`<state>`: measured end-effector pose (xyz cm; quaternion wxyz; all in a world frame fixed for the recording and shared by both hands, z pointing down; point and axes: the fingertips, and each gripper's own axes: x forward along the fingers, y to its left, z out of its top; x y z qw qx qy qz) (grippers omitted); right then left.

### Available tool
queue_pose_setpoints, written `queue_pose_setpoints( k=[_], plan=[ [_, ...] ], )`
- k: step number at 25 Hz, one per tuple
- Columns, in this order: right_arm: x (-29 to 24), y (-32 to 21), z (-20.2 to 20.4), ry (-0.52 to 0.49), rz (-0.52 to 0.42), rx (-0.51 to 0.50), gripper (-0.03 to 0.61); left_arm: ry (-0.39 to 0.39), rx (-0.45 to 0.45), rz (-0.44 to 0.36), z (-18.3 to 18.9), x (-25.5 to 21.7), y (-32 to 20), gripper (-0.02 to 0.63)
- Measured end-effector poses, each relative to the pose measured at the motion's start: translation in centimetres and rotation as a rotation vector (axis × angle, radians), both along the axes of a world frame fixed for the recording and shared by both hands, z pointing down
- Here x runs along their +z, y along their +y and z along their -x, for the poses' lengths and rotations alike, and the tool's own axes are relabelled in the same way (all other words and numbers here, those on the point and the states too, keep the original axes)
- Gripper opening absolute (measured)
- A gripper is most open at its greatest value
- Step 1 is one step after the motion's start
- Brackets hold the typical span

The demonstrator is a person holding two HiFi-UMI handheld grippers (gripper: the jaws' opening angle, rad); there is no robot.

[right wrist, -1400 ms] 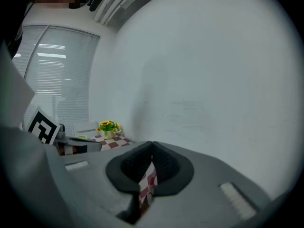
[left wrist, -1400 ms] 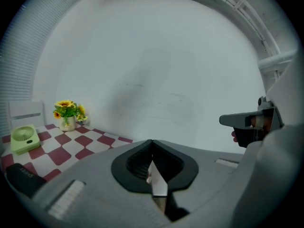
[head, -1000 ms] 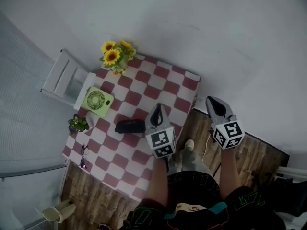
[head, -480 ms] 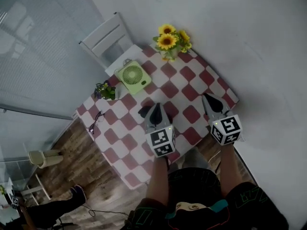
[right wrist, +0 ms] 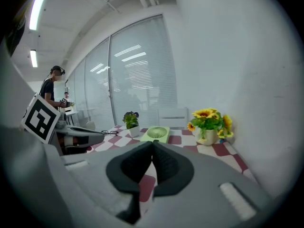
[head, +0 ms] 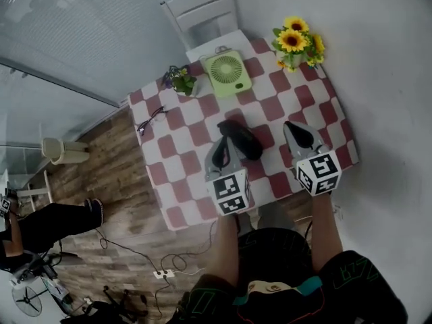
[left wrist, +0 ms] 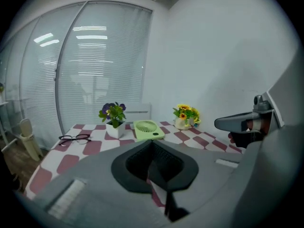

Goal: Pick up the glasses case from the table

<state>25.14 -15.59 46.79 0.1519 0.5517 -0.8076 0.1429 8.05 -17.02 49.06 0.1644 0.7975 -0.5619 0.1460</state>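
Observation:
The black glasses case [head: 241,139] lies on the checked table [head: 177,155], near its middle. My left gripper [head: 221,146] hovers just left of the case, with its tip beside the case's near end. In the left gripper view the left gripper [left wrist: 152,144] has its jaws closed together with nothing between them. My right gripper [head: 294,129] hangs over the table to the right of the case, apart from it. The right gripper view shows the right gripper [right wrist: 152,144] shut and empty too.
A green fan [head: 228,73], a small potted plant [head: 181,79] and a vase of sunflowers [head: 295,40] stand along the table's far side. Spectacles [head: 151,118] lie at the left edge. A white chair [head: 202,11] stands behind. Cables [head: 142,262] run over the wooden floor.
The view has swung round, so the table now lies straight ahead. Both grippers have moved in over the table, and the case now sits between them.

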Motion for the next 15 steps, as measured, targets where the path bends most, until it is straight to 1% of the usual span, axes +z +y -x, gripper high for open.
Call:
queue_pose_setpoints(
  k=[4,7,10,15],
  plan=[
    [1.0,-0.7,3.2,0.013,0.025,-0.095,0.003,-0.019,-0.067,0.012,2.6,0.8,1.1,0.009],
    [1.7,-1.3,5.4,0.033,0.05,-0.163,0.004,-0.012,-0.108,0.014,4.0,1.3,1.3,0.009],
    [2.6,-1.6,7.1,0.065,0.092,-0.218,0.004,-0.002,-0.129,0.016,5.0,1.6,1.3,0.009],
    [4.1,-2.0,9.1,0.107,0.192,-0.303,0.012,0.018,-0.144,0.022,5.8,1.7,0.8,0.009]
  ],
)
